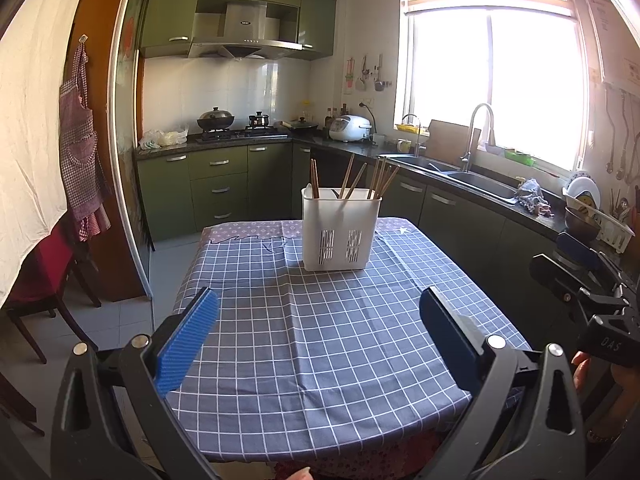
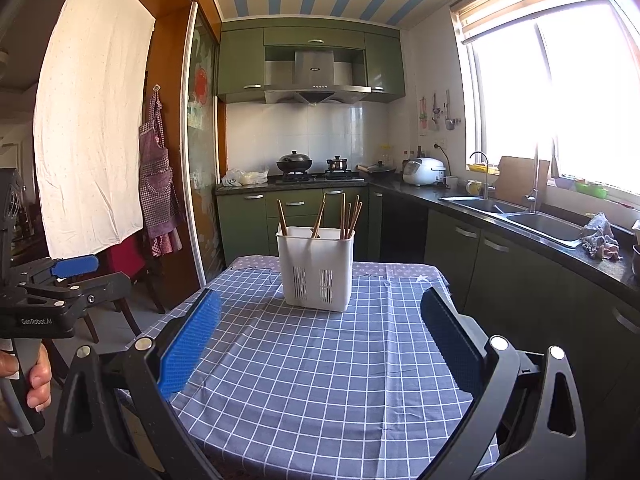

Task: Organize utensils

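A white slotted utensil holder (image 1: 340, 234) stands upright at the far middle of the table with the blue checked cloth (image 1: 320, 340). Several wooden chopsticks (image 1: 376, 178) and a white spoon handle (image 1: 308, 192) stick out of its top. The holder also shows in the right wrist view (image 2: 316, 270), with chopsticks (image 2: 348, 216) in it. My left gripper (image 1: 320, 340) is open and empty over the near part of the cloth. My right gripper (image 2: 320, 344) is open and empty too, at the same distance from the holder. Each gripper shows at the edge of the other's view.
A green kitchen counter with a double sink (image 1: 460, 176) runs along the right. A dish rack (image 1: 600, 216) with bowls stands on it near the table. A stove with a wok (image 1: 216, 122) is at the back. A red chair (image 1: 44, 280) stands left of the table.
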`<state>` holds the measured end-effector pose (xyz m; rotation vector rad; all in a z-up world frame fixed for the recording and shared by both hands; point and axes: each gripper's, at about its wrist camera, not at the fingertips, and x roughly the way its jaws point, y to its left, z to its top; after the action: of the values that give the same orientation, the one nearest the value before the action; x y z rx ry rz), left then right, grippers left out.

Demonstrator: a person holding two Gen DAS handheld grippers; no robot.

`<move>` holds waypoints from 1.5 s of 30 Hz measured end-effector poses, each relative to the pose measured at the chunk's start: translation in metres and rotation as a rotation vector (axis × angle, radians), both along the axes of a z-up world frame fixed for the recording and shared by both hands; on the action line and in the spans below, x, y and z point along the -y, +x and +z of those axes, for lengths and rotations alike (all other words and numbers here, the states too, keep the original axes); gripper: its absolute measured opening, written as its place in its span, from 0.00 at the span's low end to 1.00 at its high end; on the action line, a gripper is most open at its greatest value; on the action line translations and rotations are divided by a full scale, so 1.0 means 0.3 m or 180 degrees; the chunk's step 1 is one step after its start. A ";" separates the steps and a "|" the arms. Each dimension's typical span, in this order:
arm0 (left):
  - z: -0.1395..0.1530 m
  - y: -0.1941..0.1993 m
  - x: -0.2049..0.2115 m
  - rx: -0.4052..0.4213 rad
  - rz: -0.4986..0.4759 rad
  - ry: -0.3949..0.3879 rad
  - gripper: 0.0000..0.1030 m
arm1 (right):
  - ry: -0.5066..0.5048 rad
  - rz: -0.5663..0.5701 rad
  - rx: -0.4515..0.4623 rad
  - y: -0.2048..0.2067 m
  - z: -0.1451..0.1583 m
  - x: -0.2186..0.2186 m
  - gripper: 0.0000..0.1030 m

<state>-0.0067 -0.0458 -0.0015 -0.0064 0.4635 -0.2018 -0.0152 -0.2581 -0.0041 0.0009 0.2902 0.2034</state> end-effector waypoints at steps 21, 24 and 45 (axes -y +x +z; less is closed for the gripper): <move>0.000 0.002 -0.005 -0.0038 0.0020 -0.0012 0.93 | 0.0040 -0.0002 -0.0041 0.018 -0.011 0.004 0.96; -0.002 0.003 -0.006 -0.0059 0.0006 -0.0041 0.93 | 0.0042 0.0006 -0.0053 0.021 -0.016 0.004 0.96; 0.006 0.004 -0.009 -0.0075 0.0127 0.0024 0.93 | 0.0020 0.0032 -0.0104 0.036 -0.037 -0.013 0.96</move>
<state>-0.0055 -0.0431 0.0003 -0.0105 0.4871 -0.1609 -0.0043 -0.2541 -0.0152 0.0088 0.3221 0.2143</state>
